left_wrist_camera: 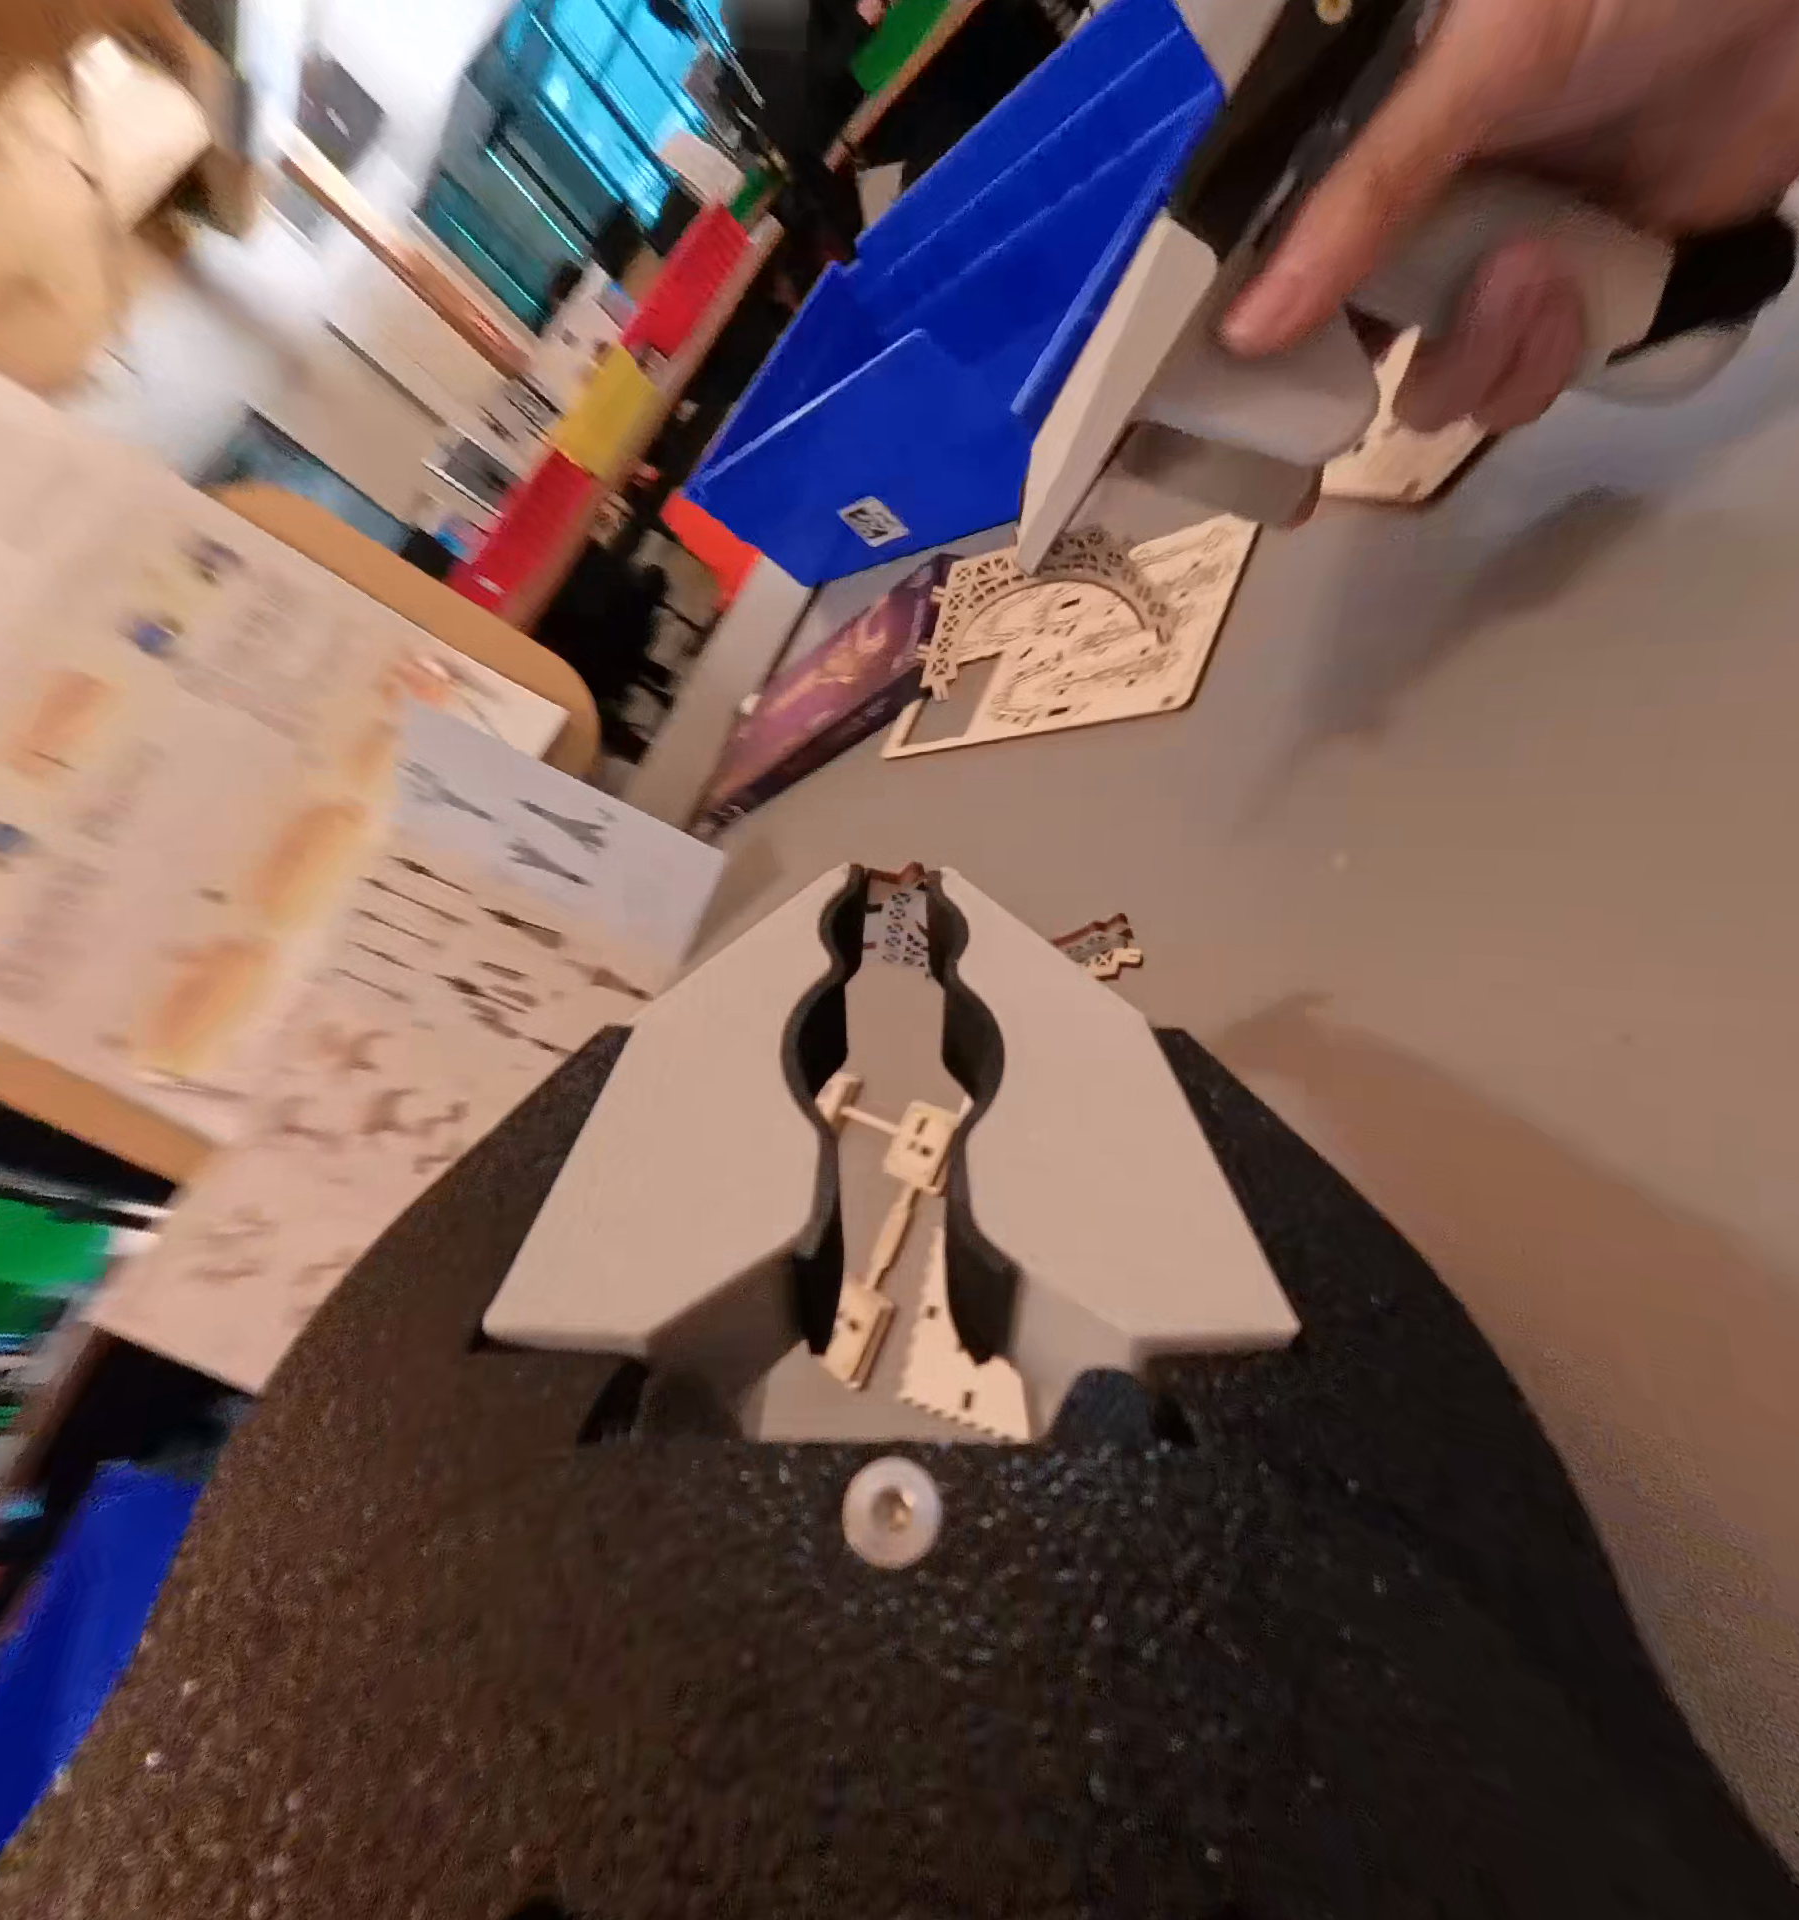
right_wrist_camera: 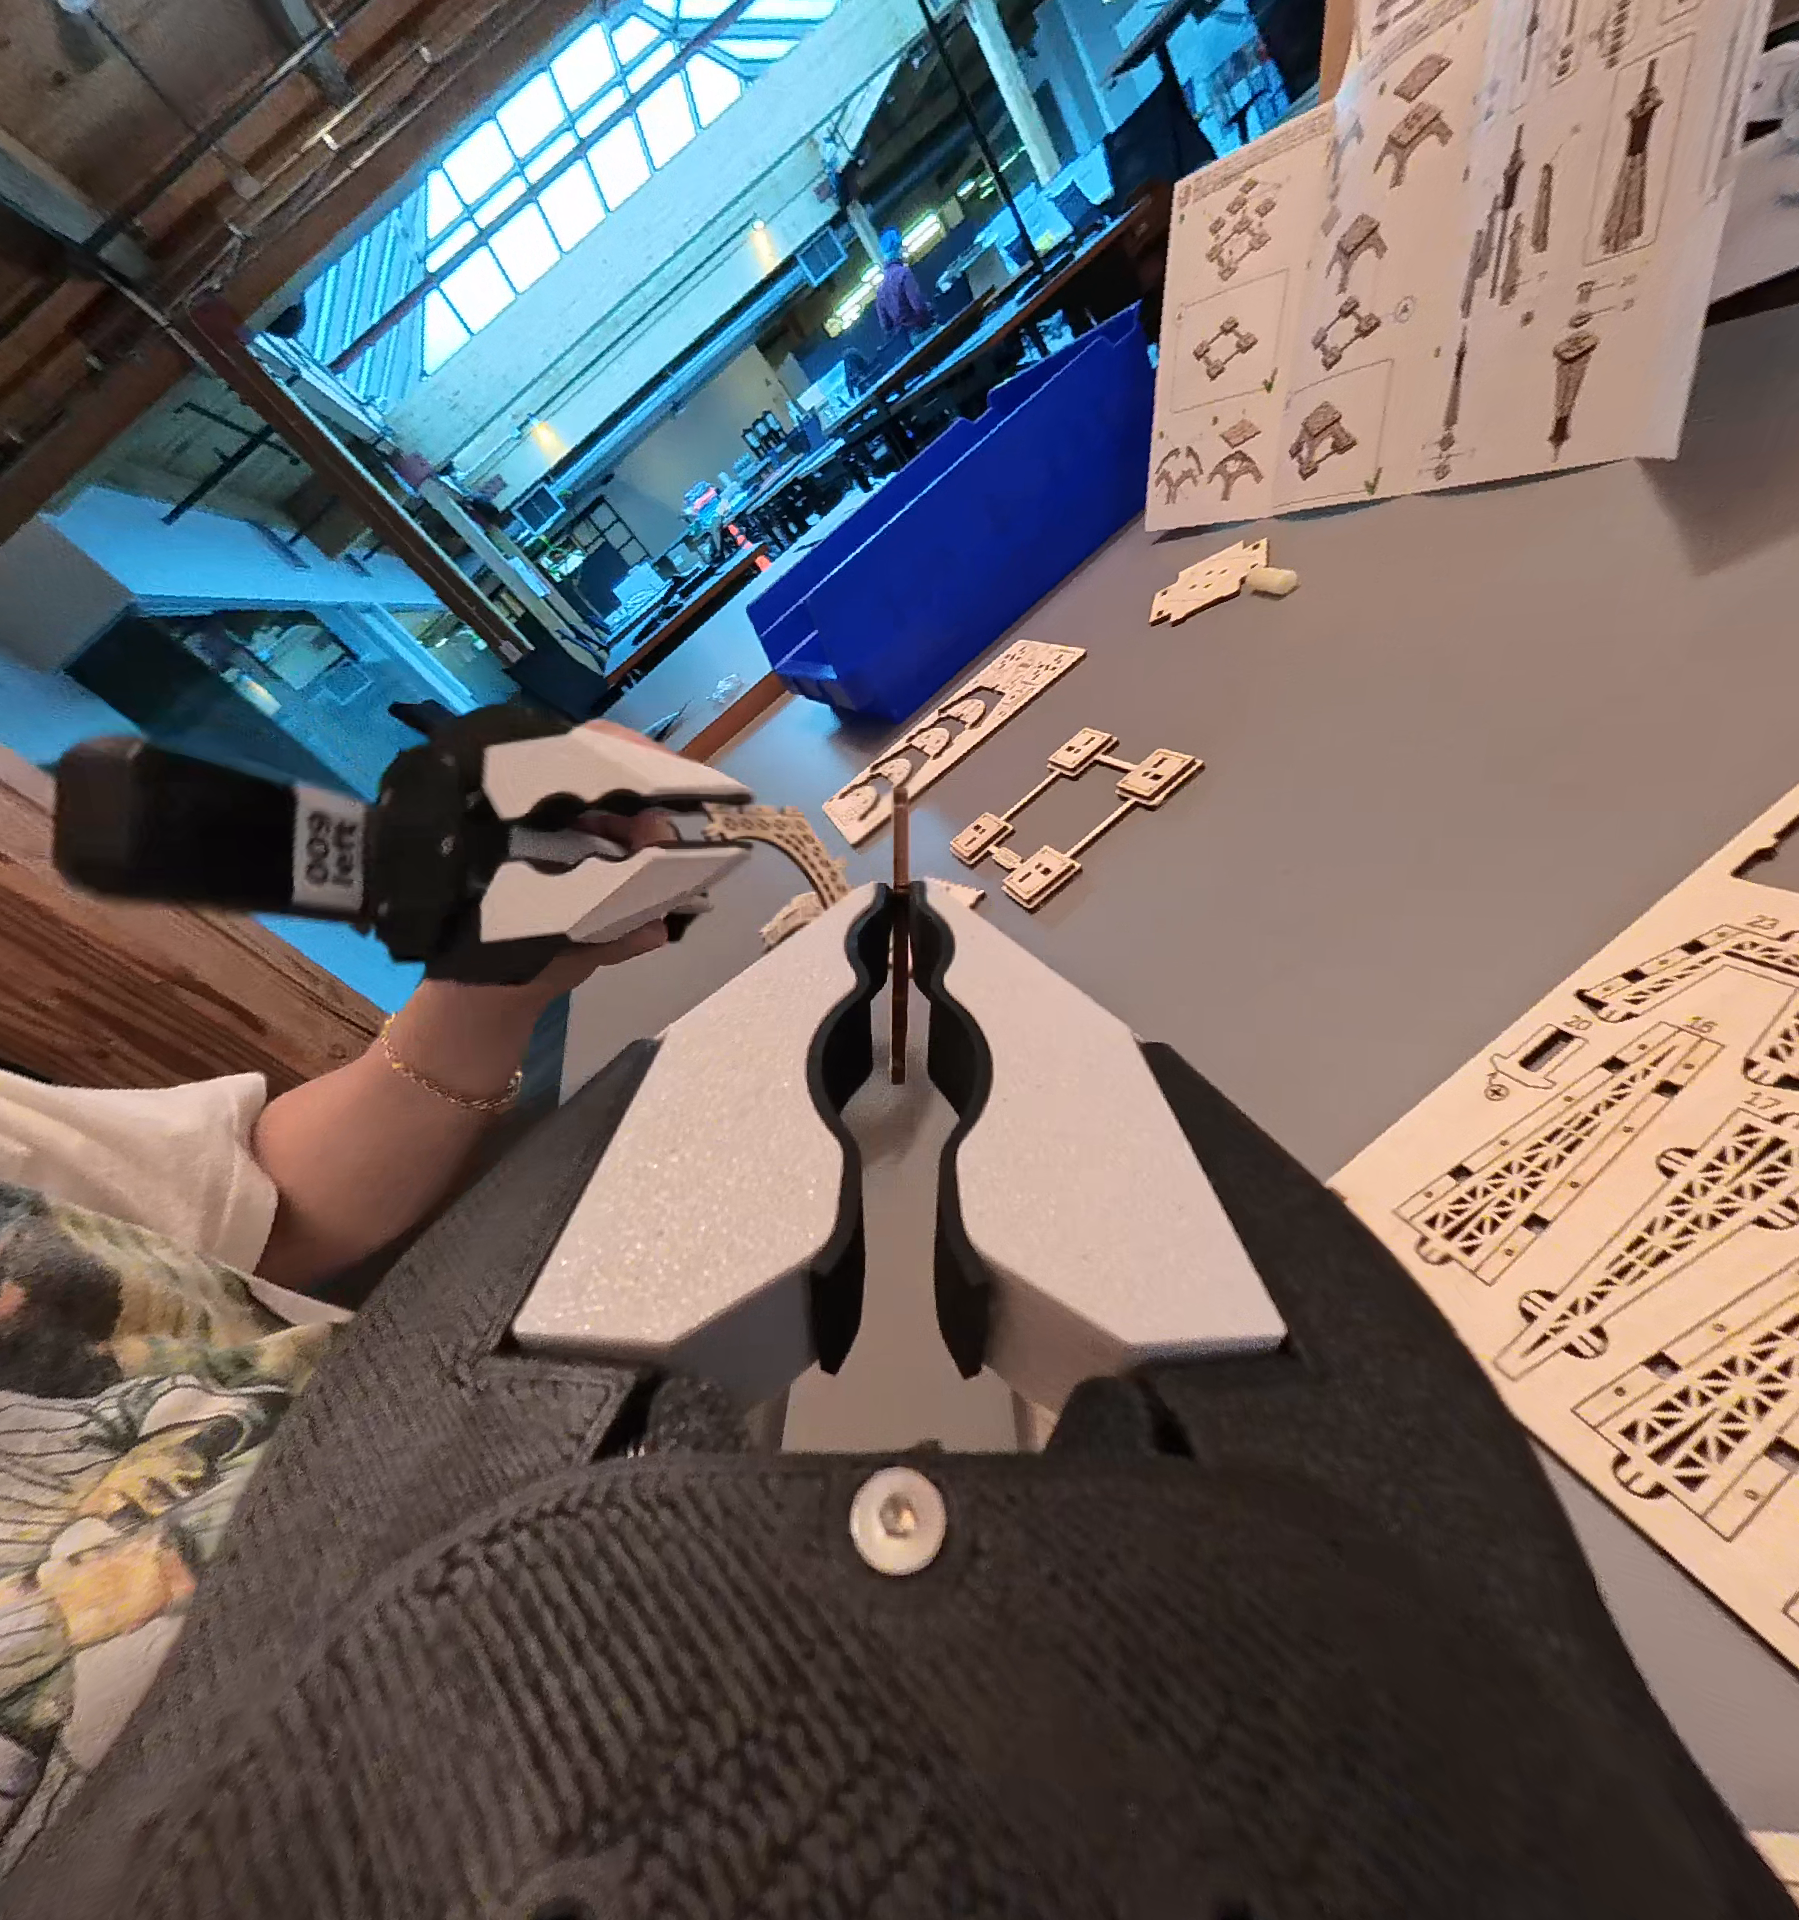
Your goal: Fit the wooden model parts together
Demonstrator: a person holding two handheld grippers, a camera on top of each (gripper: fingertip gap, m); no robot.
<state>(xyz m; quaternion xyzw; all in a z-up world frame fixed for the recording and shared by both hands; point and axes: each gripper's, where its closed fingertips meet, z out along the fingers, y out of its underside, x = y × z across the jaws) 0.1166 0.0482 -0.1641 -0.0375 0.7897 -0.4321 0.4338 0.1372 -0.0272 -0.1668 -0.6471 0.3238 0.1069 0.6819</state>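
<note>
Both tongs clamping thin parts: left tongs [right_wrist_camera: 734, 831] on arch piece [right_wrist_camera: 791, 847], right tongs [right_wrist_camera: 900, 899] on edge-on wooden part [right_wrist_camera: 899, 935] (lattice fragile); misaligned slots risking snapping.

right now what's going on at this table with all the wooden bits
A person is building a wooden model with a handheld gripper in each hand. The left gripper is shut on a lattice arch piece. The right gripper pinches a thin flat piece edge-on. A square base frame lies on the grey table, with uncut part sheets and an instruction sheet nearby.
</note>
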